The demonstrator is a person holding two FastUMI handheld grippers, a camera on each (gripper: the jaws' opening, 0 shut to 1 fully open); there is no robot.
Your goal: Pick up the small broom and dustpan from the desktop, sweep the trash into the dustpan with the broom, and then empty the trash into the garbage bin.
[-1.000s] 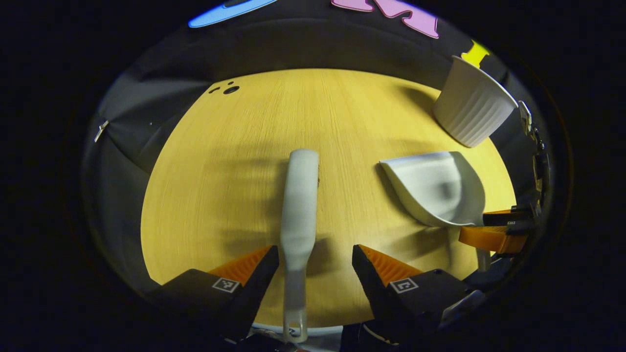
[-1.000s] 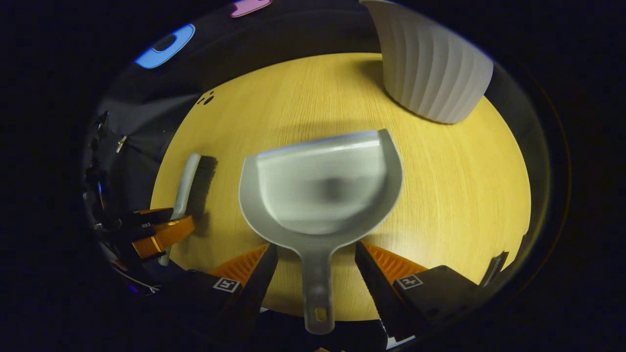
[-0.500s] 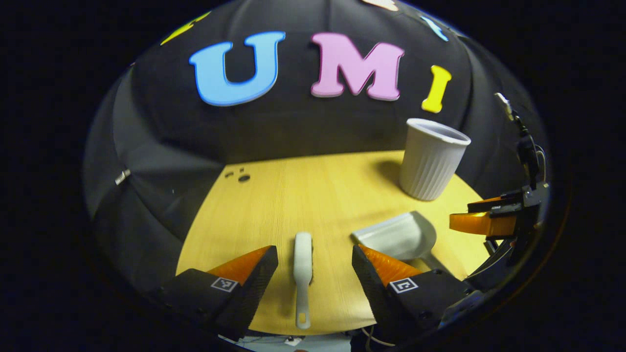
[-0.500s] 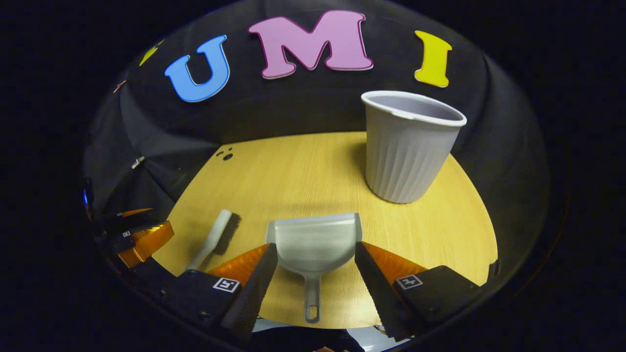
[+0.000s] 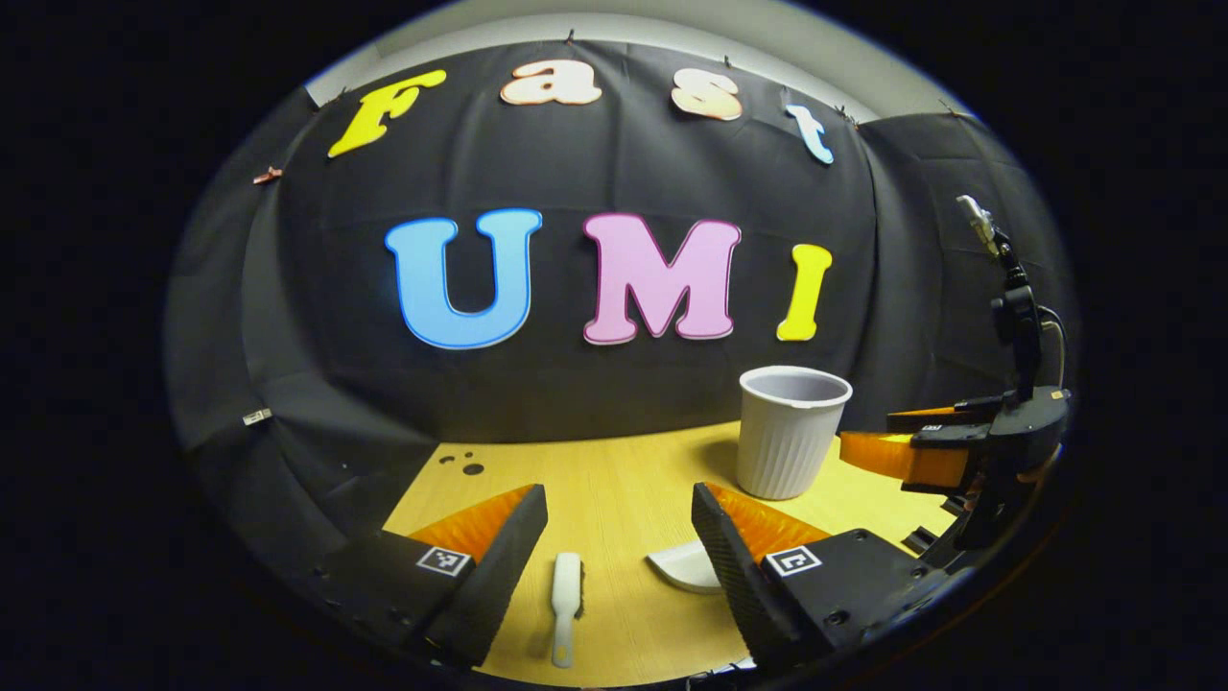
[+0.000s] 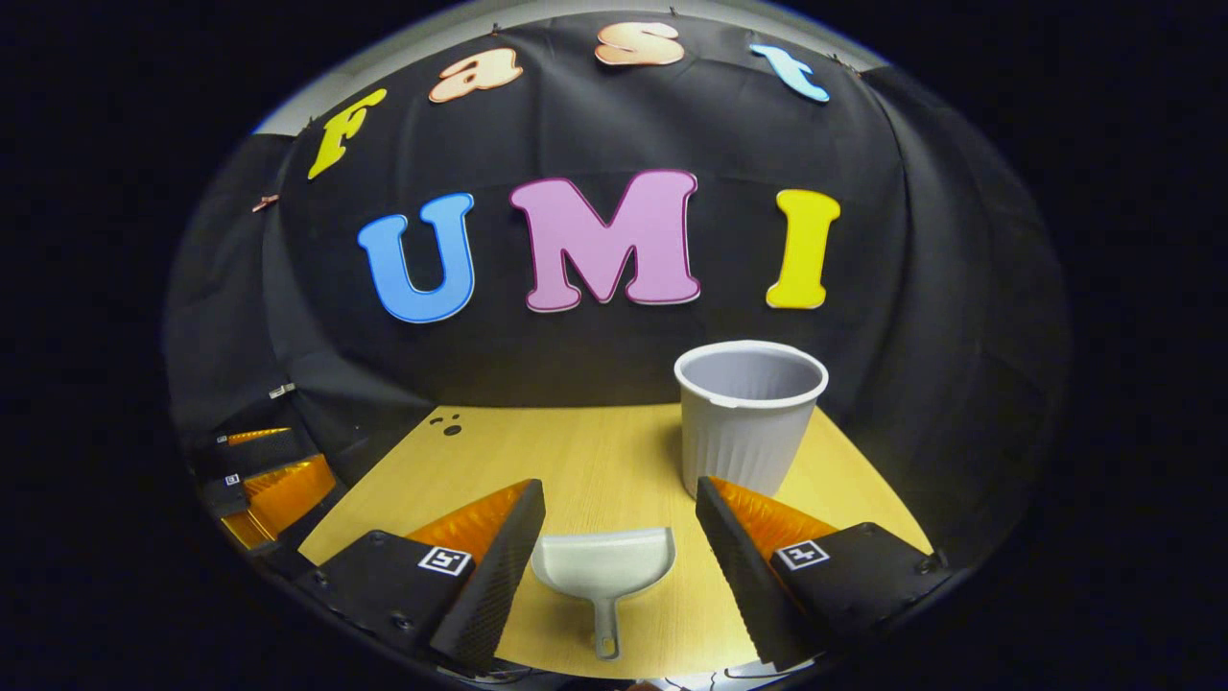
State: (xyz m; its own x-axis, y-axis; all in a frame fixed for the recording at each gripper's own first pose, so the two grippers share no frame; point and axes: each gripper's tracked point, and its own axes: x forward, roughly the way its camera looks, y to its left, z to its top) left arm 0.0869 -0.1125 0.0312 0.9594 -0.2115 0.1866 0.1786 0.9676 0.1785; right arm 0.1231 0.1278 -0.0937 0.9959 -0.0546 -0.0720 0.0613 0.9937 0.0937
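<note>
Left fingers (image 5: 619,537): mine, spread wide and holding nothing; they hang above the counter's (image 5: 624,480) near edge, with the broom lying below and between them.
Right fingers (image 6: 619,537): mine too, parted and bare, lifted off the counter with the dustpan lying below in the gap.
Broom (image 5: 566,607): flat on the counter, handle end toward me, head pointing away toward the wall; its bristles are too small to make out here.
Dustpan (image 6: 604,576): flat on the counter, mouth facing away toward the bin, thin handle with a hanging hole nearest me.
Bin (image 6: 748,417): a ribbed, open-topped tub, upright just beyond the dustpan; its inside is hidden.
Trash: none that I can make out on the counter; a few dark dots (image 6: 446,425) sit at the far left corner, too small to tell what they are.
Handling, judged: both tools look like light, stiff, smooth plastic, apt to slip or swivel in a loose pinch.
Where to hold, judged: the broom at mid-handle, behind the head; the dustpan on the handle close to the pan, so that it stays level.
Stage: tools down, counter swept-looking; this fits both a start and an end.
</note>
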